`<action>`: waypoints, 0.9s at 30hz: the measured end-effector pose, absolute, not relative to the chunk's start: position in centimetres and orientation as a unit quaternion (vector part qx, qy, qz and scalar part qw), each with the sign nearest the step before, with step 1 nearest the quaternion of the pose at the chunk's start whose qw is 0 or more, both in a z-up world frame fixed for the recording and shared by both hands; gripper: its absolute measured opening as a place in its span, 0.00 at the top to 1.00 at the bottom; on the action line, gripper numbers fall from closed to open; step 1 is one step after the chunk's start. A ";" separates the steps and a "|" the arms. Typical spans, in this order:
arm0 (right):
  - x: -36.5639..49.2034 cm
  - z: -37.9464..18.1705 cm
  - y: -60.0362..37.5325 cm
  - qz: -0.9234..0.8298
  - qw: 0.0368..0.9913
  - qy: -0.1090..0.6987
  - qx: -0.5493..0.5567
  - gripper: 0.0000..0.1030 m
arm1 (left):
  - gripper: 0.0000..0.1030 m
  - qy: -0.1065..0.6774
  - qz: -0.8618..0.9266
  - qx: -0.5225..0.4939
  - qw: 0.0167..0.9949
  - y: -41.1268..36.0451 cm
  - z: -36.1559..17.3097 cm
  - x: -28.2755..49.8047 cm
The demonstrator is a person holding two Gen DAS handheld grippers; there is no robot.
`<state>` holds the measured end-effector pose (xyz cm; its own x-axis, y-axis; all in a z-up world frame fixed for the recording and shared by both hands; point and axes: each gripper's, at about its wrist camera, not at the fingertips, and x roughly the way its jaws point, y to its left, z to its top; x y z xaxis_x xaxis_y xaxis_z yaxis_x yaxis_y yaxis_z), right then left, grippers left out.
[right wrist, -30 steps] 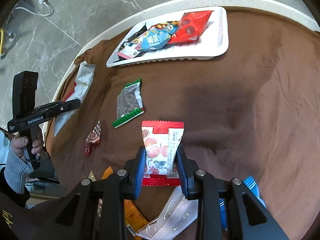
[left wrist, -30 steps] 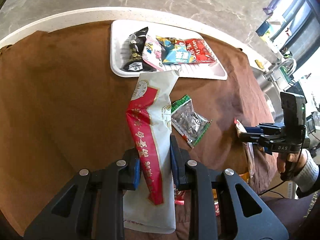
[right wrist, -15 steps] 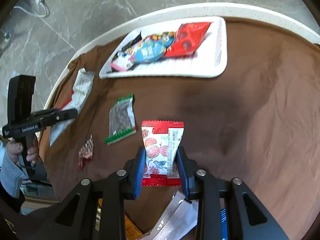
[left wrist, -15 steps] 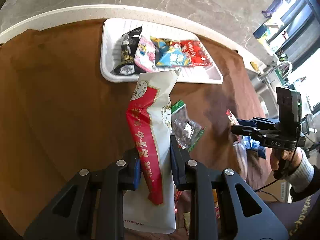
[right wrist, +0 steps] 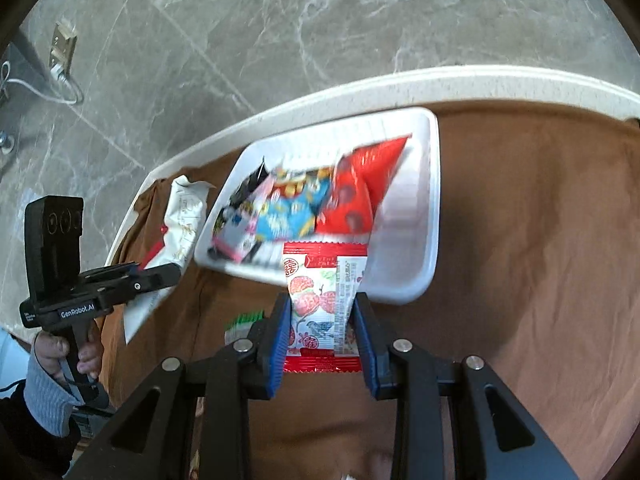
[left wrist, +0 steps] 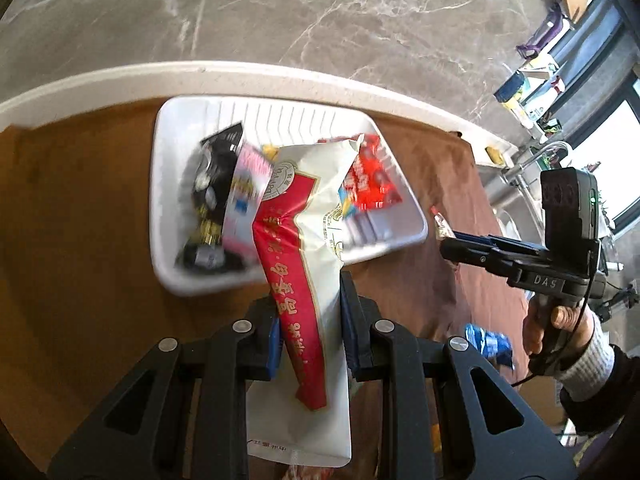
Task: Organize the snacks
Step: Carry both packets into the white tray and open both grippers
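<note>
White tray (left wrist: pixel 168 208) lies ahead; we carry both packets towards it. Left tool (left wrist: pixel 308 336) clamps the long red-white bag (left wrist: pixel 308 240), right tool (right wrist: pixel 322 328) clamps the strawberry sachet (right wrist: pixel 320 292). Next we must lower and release inside.

Glossy crinkled foil snack packets (right wrist: pixel 304 208), smooth ribbed white plastic tray (left wrist: pixel 168 184), matt brown cloth (right wrist: pixel 532 264), polished marble floor (left wrist: pixel 320 20)

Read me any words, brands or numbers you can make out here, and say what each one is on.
"DAS": right tool body.
"GenRobot.AI": left tool body.
Long white-red pack: Chinese print, not legible.
Strawberry pack: red emblem, small print unreadable.
Tray snacks: blurred.
</note>
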<state>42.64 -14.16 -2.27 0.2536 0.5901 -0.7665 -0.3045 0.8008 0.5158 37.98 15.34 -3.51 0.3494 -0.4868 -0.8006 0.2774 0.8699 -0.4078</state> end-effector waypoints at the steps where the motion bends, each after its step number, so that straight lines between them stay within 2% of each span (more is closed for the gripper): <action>1: 43.2 -2.4 -14.1 0.281 0.784 0.538 0.132 0.68 | 0.79 0.520 -0.235 -0.099 0.815 15.0 -3.5 38.7; 12: 48.5 -3.7 -14.7 0.227 0.801 0.530 0.162 0.67 | 0.79 0.528 -0.217 -0.092 0.816 13.1 -5.5 45.4; 15: 49.6 -4.3 -14.2 0.215 0.803 0.535 0.148 0.62 | 0.78 0.528 -0.201 -0.077 0.822 12.7 -6.2 46.4; 16: 49.8 -4.4 -14.0 0.208 0.806 0.536 0.142 0.53 | 0.78 0.531 -0.194 -0.071 0.822 12.5 -6.5 46.7; 17: 50.0 -4.4 -13.8 0.204 0.809 0.534 0.135 0.48 | 0.78 0.534 -0.191 -0.064 0.821 12.4 -6.6 46.9; 27: 47.7 -1.5 -13.4 0.229 0.826 0.501 0.119 0.46 | 0.78 0.493 -0.180 -0.061 0.849 13.1 -5.0 47.4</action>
<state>47.65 -13.41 -1.53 0.3930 0.4970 -0.7737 -0.2581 0.8672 0.4259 47.41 13.13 -4.98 0.4498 -0.3661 -0.8146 0.2453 0.9277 -0.2815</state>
